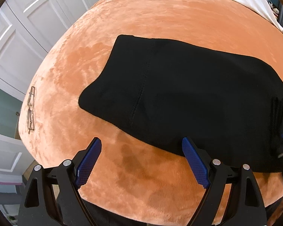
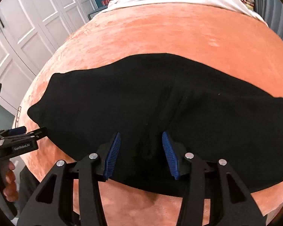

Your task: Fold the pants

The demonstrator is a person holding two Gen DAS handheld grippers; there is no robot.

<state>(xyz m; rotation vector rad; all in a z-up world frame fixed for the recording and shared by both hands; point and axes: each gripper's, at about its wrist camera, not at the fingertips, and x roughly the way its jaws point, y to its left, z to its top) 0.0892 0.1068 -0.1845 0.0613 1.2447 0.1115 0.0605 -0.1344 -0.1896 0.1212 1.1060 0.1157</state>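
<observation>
Pants (image 2: 151, 103) lie folded ahead of both tongs — left (image 1: 141, 150) and right (image 2: 141, 146) gape wide, empty — pinch the near edge evenly.

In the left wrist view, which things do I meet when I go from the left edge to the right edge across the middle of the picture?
White closet doors → eyeglasses lying at the edge of the orange blanket → black pants, which reach to the right edge.
</observation>
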